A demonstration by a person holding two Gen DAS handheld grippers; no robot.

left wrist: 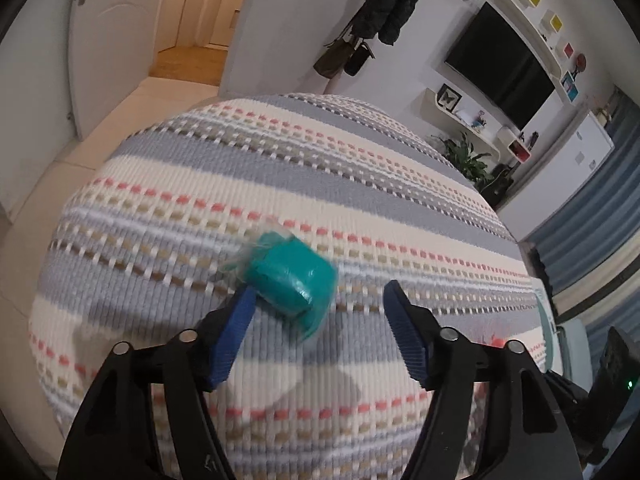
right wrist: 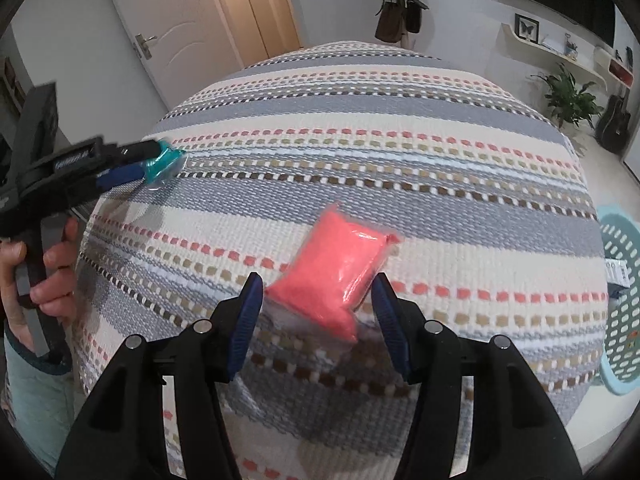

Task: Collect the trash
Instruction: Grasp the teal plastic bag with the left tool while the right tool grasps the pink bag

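A teal plastic-wrapped packet (left wrist: 292,276) lies on the striped woven cloth (left wrist: 240,152). My left gripper (left wrist: 320,296) is open around it: the packet rests against the left blue pad (left wrist: 236,332), with a clear gap to the right one. The right wrist view shows the same teal packet (right wrist: 166,164) at the left gripper's (right wrist: 154,164) tips. A pink packet (right wrist: 336,268) lies flat on the cloth (right wrist: 360,120) between the blue fingers of my right gripper (right wrist: 317,282), which is open; its pads stand close beside the packet's edges.
A pale teal perforated basket (right wrist: 624,292) stands beyond the cloth's right edge. A person's hand (right wrist: 52,264) holds the left gripper's handle at the left. Doors, a coat rack with bags (right wrist: 400,16), a plant (right wrist: 568,96) and a wall television (left wrist: 500,68) lie farther off.
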